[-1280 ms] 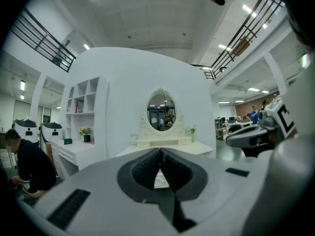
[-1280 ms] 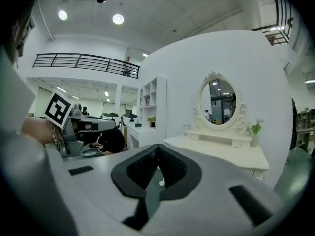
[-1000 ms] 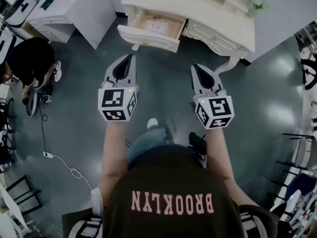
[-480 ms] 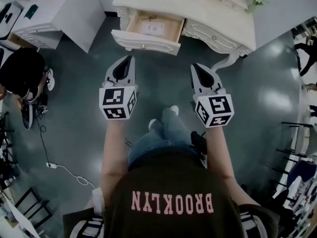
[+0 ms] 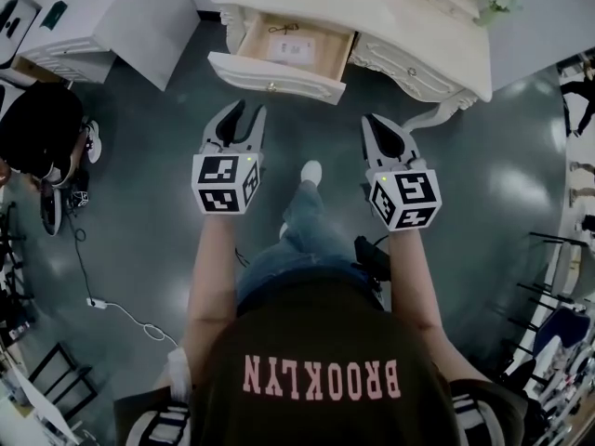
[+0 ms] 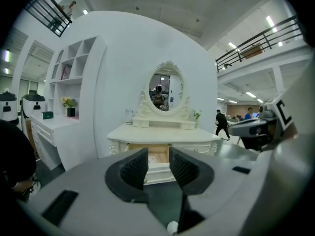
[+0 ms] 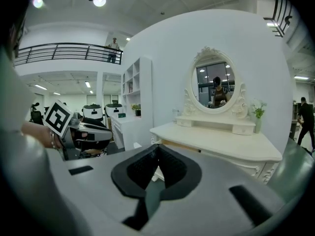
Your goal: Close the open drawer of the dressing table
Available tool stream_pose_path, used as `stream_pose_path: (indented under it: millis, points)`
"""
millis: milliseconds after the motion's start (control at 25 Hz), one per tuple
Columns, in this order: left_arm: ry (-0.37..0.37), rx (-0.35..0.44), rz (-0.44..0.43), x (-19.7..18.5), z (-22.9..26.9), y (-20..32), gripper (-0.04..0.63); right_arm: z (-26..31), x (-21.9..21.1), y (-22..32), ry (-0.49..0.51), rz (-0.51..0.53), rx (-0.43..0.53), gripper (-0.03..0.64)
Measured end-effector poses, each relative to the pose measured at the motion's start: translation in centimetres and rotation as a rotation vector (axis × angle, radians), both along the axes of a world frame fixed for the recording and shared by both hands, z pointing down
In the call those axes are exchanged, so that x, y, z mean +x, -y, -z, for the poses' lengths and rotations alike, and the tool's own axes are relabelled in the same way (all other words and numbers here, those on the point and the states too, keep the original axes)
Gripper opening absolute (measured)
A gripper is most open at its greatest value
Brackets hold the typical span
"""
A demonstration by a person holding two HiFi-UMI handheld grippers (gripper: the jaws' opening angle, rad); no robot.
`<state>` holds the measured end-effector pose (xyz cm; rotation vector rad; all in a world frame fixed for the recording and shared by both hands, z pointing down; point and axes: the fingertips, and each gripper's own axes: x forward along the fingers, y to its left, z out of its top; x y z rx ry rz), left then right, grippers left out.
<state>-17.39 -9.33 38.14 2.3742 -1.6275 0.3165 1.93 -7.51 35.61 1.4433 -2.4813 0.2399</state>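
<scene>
1. Both hand-held grippers now sit closer to the dressing table (image 5: 390, 12) than a second ago, and the wearer's white shoe (image 5: 311, 172) has stepped forward between them.
2. The left hand-held gripper (image 5: 244, 111) was pinched shut earlier and has just been opening. Its jaws now stand well apart with nothing held between them.
3. In the left gripper view, the left hand-held gripper (image 6: 158, 163) points at the drawer (image 6: 157, 155), which shows through the gap between its ribbed pads but lies well beyond them.
4. The right hand-held gripper (image 5: 372, 124) has its jaws closed together, tips meeting, and it grips nothing. The right gripper view shows the same closed tips (image 7: 157, 154).
5. The drawer (image 5: 279, 74) is pulled out from the left side of the dressing table. Its wooden inside is exposed and a white sheet (image 5: 286, 50) lies in it.
6. The drawer front is near the left gripper's tips but apart from them. The right gripper points toward the table's curved front, to the right of the drawer.
7. An oval mirror (image 6: 166, 88) stands on the dressing table.
8. A white cabinet (image 5: 112, 17) stands to its left, and a person in dark clothes (image 5: 42, 124) crouches at the left edge of the head view.
</scene>
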Motion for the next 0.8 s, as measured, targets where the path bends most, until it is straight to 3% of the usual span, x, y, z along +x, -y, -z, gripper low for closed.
stream_pose_path:
  millis: [200, 800]
  points:
    - [0.012, -0.052, 0.009, -0.1, -2.4, 2.8, 0.114, -1.6, 0.2, 3.4, -0.015, 0.005, -0.024, -0.003]
    - [0.094, -0.271, -0.006, 1.8, -13.4, 10.0, 0.112, -11.9, 2.5, 10.3, -0.019, 0.005, -0.239, -0.003]
